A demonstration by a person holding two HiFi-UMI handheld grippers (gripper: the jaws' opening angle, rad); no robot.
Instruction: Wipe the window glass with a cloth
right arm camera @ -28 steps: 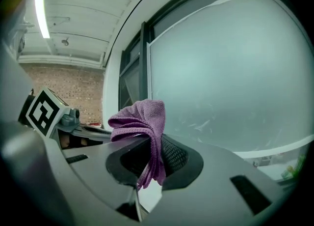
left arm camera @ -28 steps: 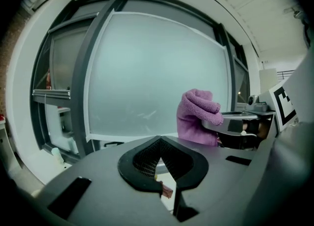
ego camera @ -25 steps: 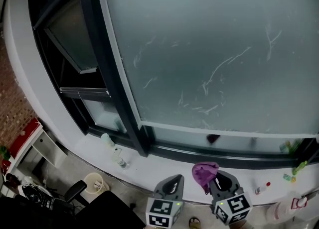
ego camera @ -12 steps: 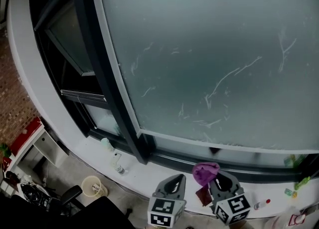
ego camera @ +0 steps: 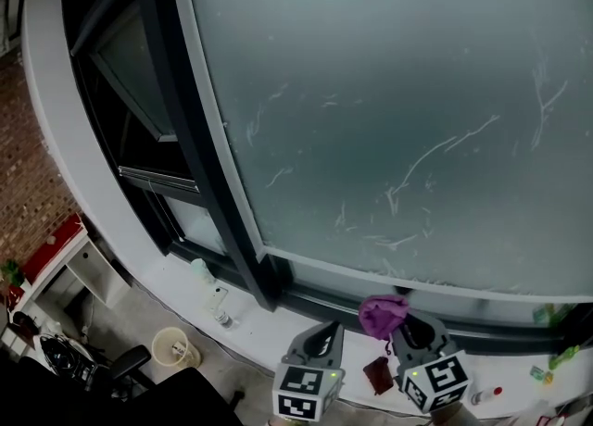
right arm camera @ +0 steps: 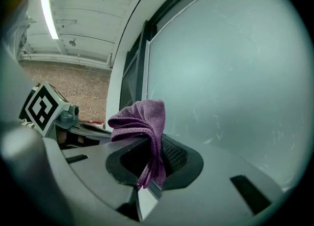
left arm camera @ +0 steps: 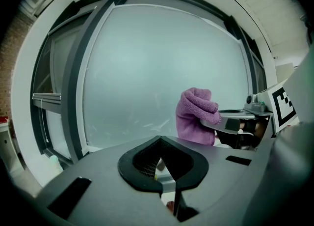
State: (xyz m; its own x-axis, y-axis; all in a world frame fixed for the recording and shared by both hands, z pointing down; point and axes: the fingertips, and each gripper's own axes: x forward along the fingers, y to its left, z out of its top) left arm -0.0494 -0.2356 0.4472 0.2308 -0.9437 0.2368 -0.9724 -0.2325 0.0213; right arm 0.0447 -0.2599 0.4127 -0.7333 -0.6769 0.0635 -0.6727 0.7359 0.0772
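**At the foot of the pane: cloth pinched in the right gripper, left gripper closed on nothing**

Along the bottom edge of the head view, near 6 o'clock, the two grippers sit side by side, both pointing up at the frosted window glass [ego camera: 389, 91]. The right gripper [ego camera: 419, 333] has its jaws pressed on a purple microfibre cloth [ego camera: 382, 315]. In its own view the fabric bunches above the jaws toward 11 o'clock, and a fold hangs down through the seam between them. The cloth's top lies against the lower strip of the pane in the head view; whether it touches the glass cannot be told.

The left gripper [ego camera: 320, 341], just beside at 9 o'clock of the right one, has its jaws drawn together with nothing between them. Its view shows the cloth at 3 o'clock.

Pale streaks [ego camera: 435, 151] cross the glass toward 3 o'clock. A dark metal window frame [ego camera: 199, 156] runs from 11 o'clock down to the white sill [ego camera: 269, 322]. On the sill stand a small clear bottle [ego camera: 201, 271] at 8 o'clock and a dark red flat object [ego camera: 378, 375] between the grippers. A red brick wall [ego camera: 28, 183] shows at 9 o'clock.
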